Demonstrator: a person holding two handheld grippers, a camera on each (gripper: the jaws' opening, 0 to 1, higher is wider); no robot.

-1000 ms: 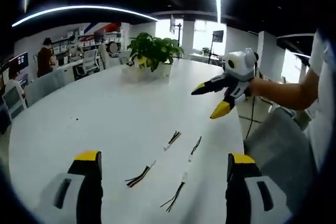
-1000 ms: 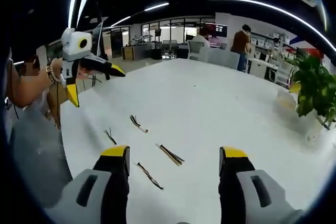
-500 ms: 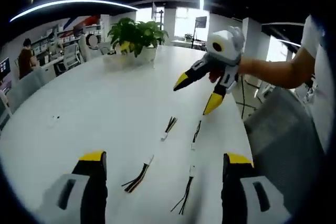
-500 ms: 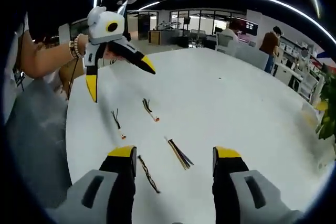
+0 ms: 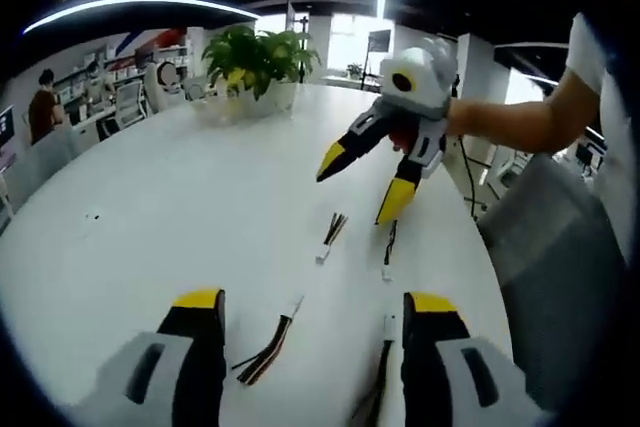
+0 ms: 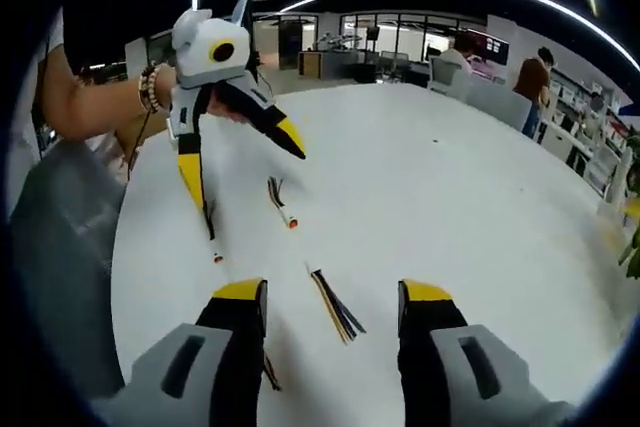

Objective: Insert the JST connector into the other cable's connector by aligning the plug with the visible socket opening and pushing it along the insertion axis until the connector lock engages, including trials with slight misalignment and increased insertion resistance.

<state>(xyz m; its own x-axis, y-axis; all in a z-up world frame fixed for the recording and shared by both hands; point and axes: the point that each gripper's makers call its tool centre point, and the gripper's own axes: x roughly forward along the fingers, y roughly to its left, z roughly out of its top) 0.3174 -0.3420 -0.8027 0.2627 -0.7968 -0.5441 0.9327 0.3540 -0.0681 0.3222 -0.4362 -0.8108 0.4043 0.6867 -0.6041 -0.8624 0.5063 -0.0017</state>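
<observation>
Left gripper view: my left gripper [image 5: 310,342] has its jaws spread wide over the white desk [image 5: 150,217], with nothing between them. A short cable [image 5: 268,345] with dark wires lies on the desk between my jaws, nearer the left one. Another cable [image 5: 381,387] runs along the inner edge of my right jaw; whether it touches I cannot tell. Farther off, two more cables lie side by side: one [image 5: 329,237] to the left, one [image 5: 389,249] to the right. My right gripper [image 5: 361,191] hangs above that far pair, jaws parted, empty, its lower tip just over the right cable. A potted plant [image 5: 256,57] stands at the far end.

Right gripper view: my right gripper [image 6: 328,322] is wide open and empty. A cable [image 6: 335,303] lies between its jaws. A cable [image 6: 281,201] sits farther off, and another [image 6: 211,233] lies to the left under the tip of my left gripper [image 6: 245,174], whose jaws are parted and empty.
</observation>
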